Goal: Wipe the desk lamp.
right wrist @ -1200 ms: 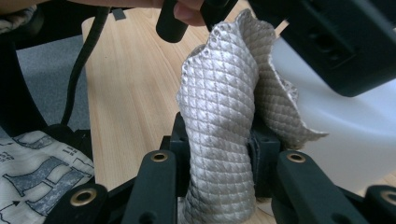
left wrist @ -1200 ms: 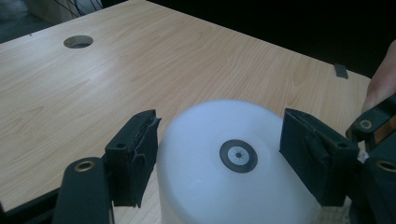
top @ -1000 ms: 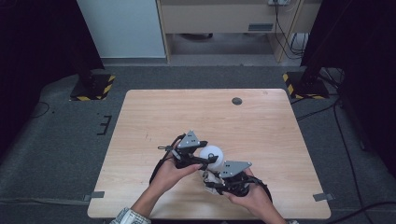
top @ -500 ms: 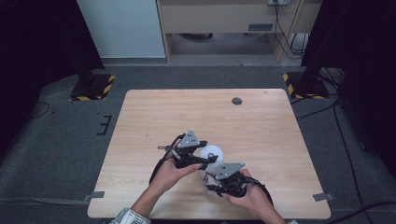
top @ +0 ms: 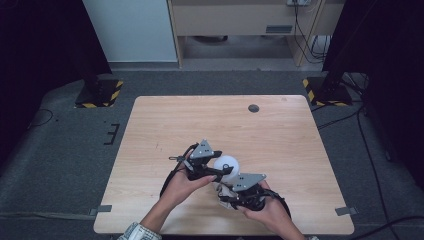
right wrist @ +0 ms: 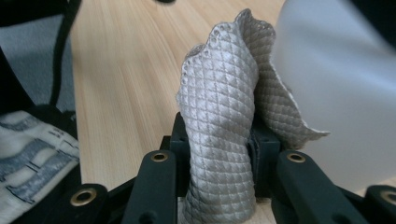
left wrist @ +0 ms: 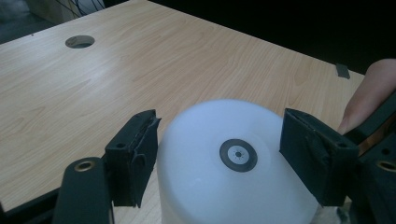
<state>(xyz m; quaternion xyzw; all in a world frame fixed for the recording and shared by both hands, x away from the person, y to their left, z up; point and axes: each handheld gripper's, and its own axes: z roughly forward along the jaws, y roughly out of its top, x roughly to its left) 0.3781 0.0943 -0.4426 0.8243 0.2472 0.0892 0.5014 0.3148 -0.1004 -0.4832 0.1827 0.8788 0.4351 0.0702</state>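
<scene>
Tabletop (top: 165, 135): pale wood, one round port at 1 o'clock, dark floor around it. White domed object (left wrist: 233, 172): smooth, matte, a small grey ringed disc on top; it stands at the 6 o'clock edge between your hands. Left tool (left wrist: 219, 158): jaws spread wide either side of the dome, apparently not clamping. Right tool (right wrist: 219, 144): closed on a grey quilted cloth (right wrist: 224, 116), bunched upright against the dome's side. Progress, judged: wiping looks underway, not finished.
</scene>
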